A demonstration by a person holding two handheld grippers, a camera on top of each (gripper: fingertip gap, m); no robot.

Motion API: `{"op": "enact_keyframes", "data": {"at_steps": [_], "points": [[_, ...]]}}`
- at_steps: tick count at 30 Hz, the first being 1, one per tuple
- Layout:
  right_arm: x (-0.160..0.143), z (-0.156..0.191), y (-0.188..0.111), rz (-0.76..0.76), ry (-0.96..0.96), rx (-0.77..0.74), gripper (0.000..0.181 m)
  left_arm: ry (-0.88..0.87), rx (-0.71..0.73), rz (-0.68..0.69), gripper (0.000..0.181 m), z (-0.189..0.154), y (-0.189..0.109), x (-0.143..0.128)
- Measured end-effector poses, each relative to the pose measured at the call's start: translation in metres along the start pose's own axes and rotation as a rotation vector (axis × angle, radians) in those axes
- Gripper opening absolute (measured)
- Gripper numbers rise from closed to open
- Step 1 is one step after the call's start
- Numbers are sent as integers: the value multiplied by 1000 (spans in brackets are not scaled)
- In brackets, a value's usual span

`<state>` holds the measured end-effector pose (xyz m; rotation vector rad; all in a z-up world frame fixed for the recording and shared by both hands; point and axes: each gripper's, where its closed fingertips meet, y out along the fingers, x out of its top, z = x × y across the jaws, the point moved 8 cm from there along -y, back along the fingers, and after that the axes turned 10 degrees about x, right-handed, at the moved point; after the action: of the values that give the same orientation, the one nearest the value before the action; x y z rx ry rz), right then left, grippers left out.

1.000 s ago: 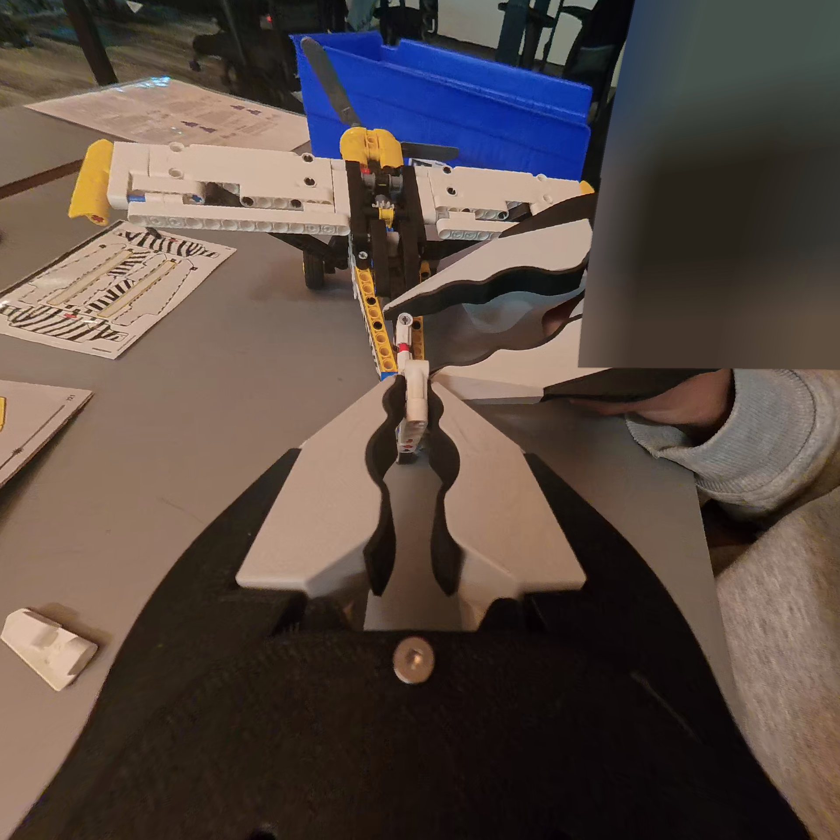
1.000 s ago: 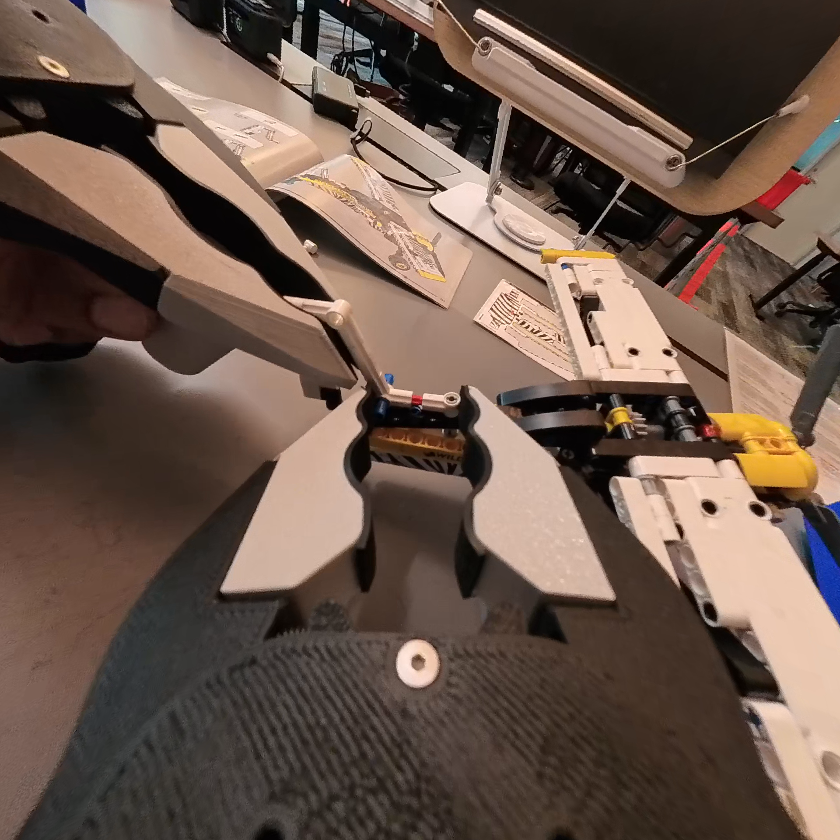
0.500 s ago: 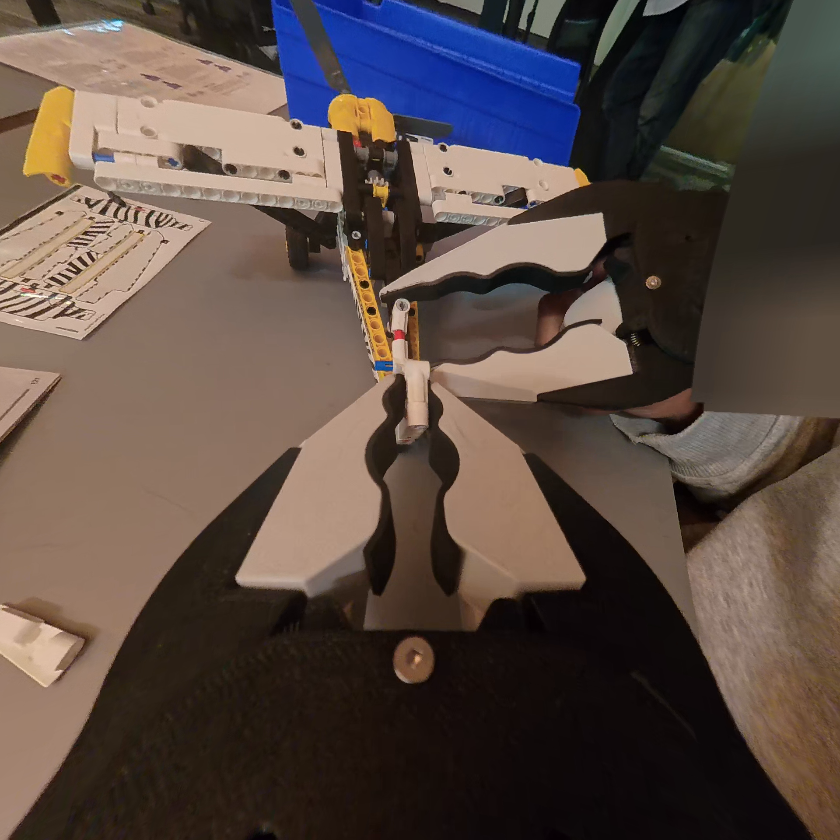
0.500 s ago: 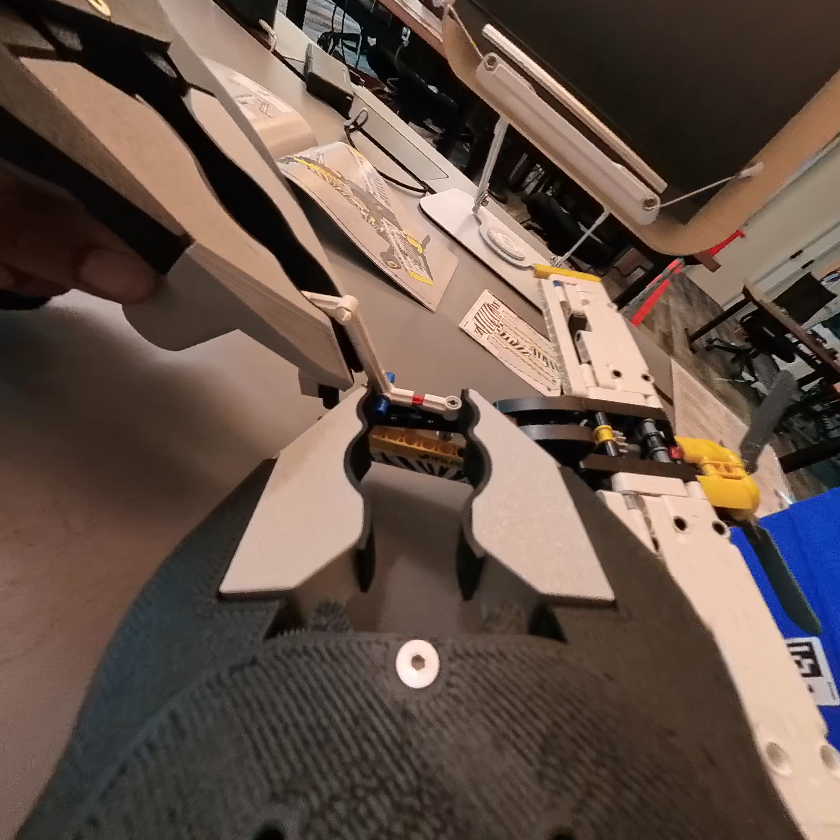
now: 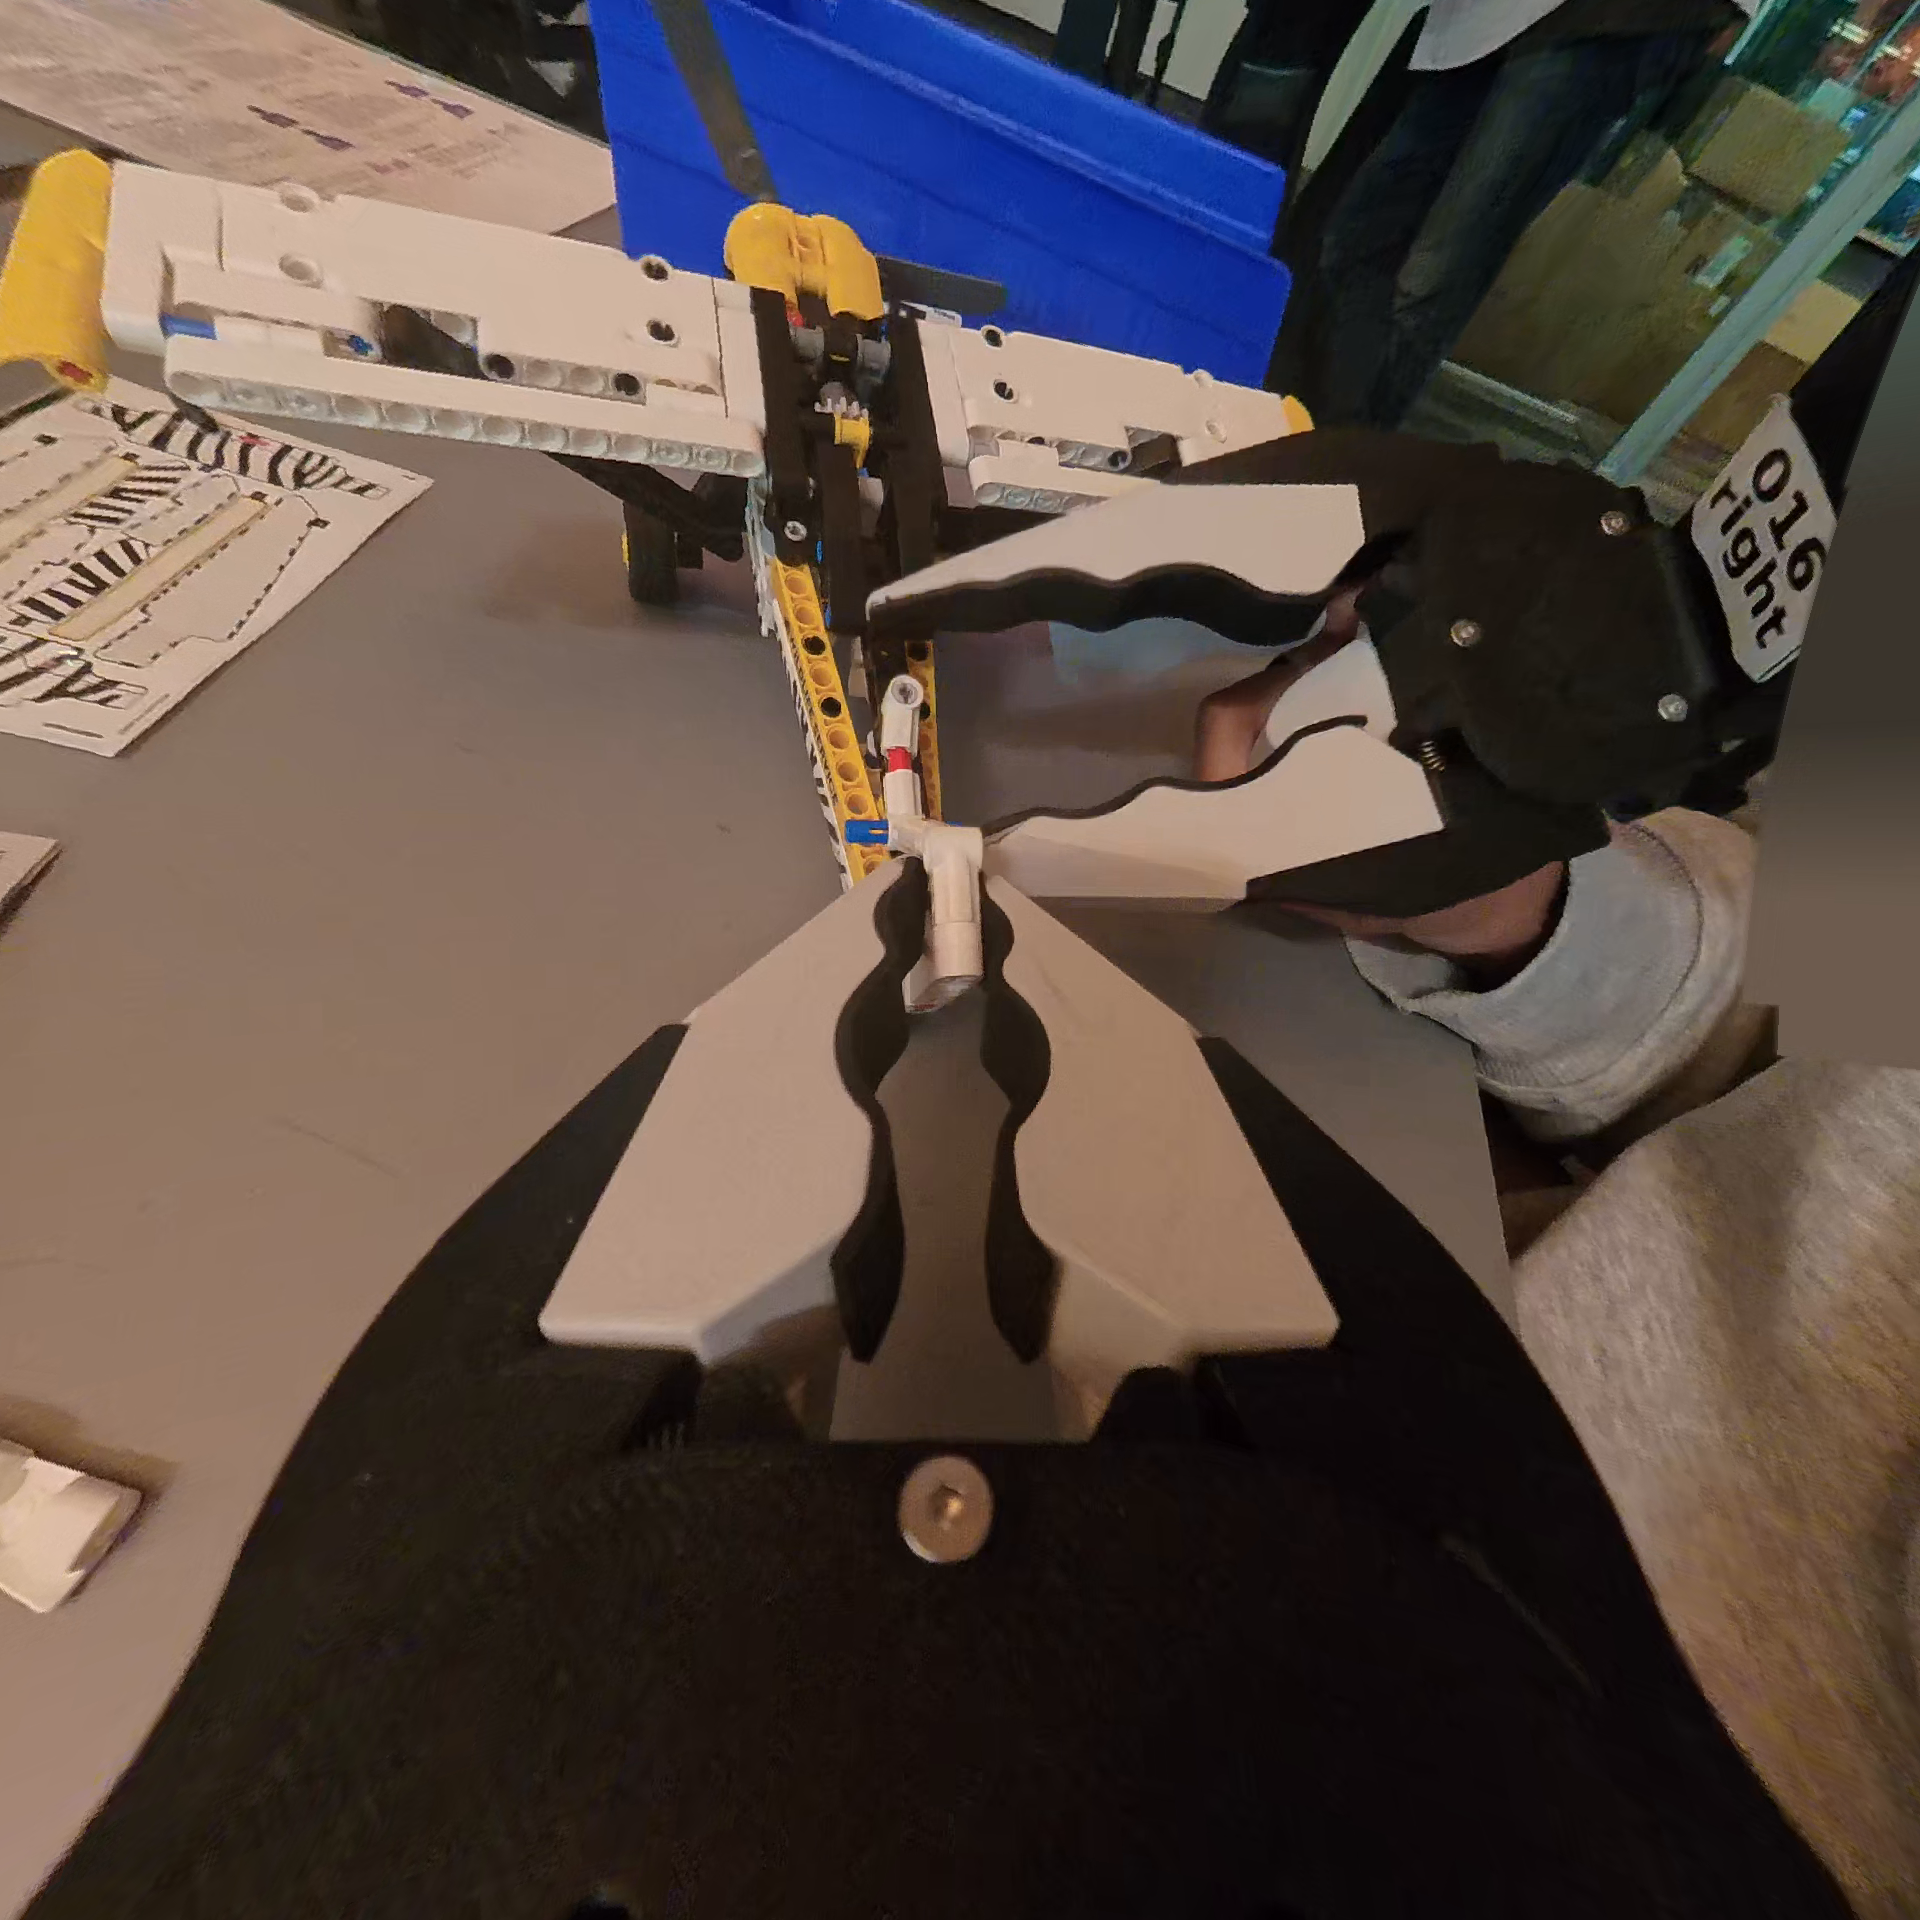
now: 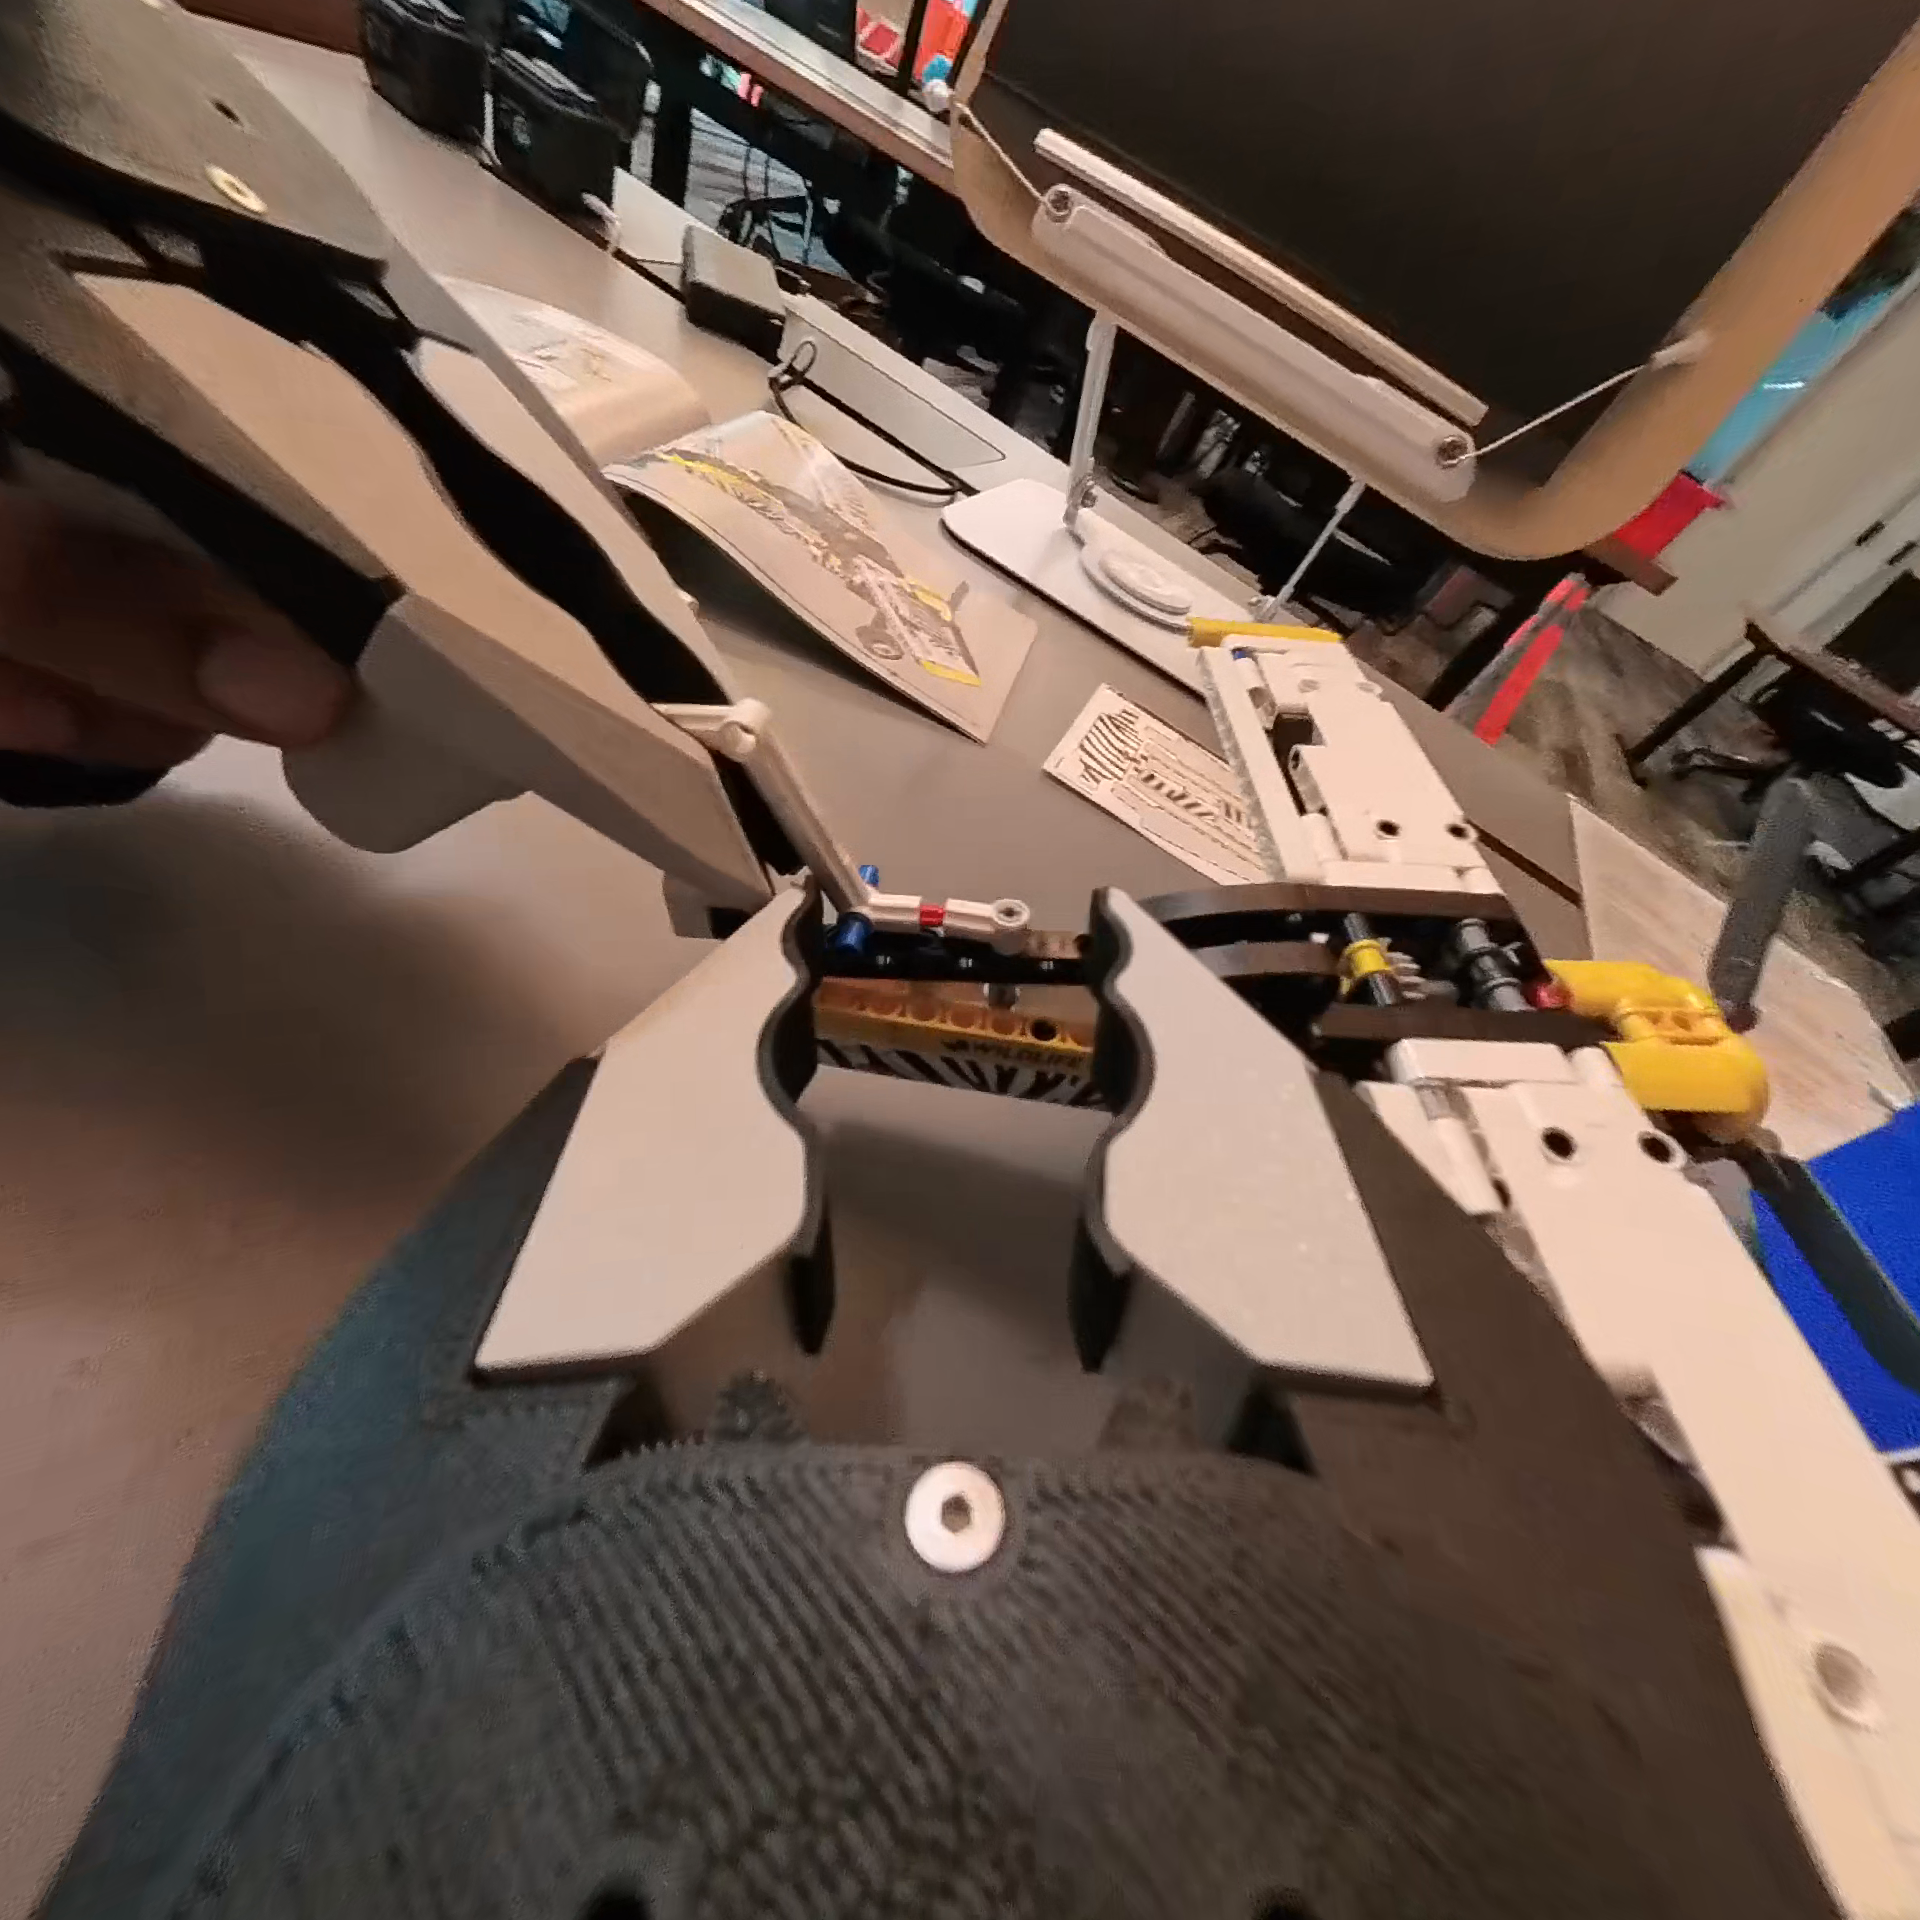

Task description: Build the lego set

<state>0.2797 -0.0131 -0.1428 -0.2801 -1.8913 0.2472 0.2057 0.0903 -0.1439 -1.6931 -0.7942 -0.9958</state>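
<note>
A: Where the white angled piece (image 5: pixel 951 914) is pinched at the tip of the left gripper (image 5: pixel 943 940), which way is the model found from it?

B: Straight ahead. The lego plane (image 5: pixel 665 343) is stood on the grey table (image 5: pixel 416 883), and its yellow tail beam (image 5: pixel 826 707) is run back toward the left gripper, so the beam's long axis is lined up with the fingers. The piece's far end is joined at the beam's near end, beside a blue pin (image 5: pixel 864 831), and a thin white link with a red band (image 5: pixel 902 748) is laid along the beam.

A: And the right gripper (image 6: pixel 951 997)?

B: It is brought in from the side, across the beam. Its jaws are spread, with 1 on each side of the tail beam (image 6: pixel 956 1023) and no contact that can be made out. It is judged the nearer of the 2 to the fuselage; the left one is nearer to the joint.

A: So the next move is thought to turn on what?

B: On the elbow at the beam's end: the piece is angled up from the link (image 6: pixel 956 914), and a push along the beam's axis is probably needed.

A: Containers?

B: 1 blue bin (image 5: pixel 935 177) is seen behind the wings; its contents cannot be seen. A sticker sheet (image 5: pixel 156 551) and a loose white part (image 5: pixel 52 1527) are left on the table.
</note>
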Motion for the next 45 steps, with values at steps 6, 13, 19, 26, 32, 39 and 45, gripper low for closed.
{"op": "enact_keyframes", "data": {"at_steps": [6, 13, 19, 26, 32, 39, 45], "points": [[-1, 5, 3, 38, -43, 17, 43, -8, -39, 14, 8, 2, 0, -1], [-2, 1, -1, 37, 29, 58, 37, -18, -64, 16, 8, 2, 1, -1], [-3, 0, -3, 39, 34, 75, 36, -21, -72, 16, 8, 0, 2, -1], [-4, 0, -5, 41, 13, 80, 35, 17, -46, 22, 7, -2, 3, 1], [-5, -1, -7, 35, -16, 110, 36, 37, -49, 32, 6, -3, 3, 1], [-6, -1, -9, 32, -44, 120, 35, 59, -44, 37, 6, -4, 3, 3], [-6, -2, -9, 35, -51, 129, 35, 51, -44, 29, 6, -4, 4, 3]]}}
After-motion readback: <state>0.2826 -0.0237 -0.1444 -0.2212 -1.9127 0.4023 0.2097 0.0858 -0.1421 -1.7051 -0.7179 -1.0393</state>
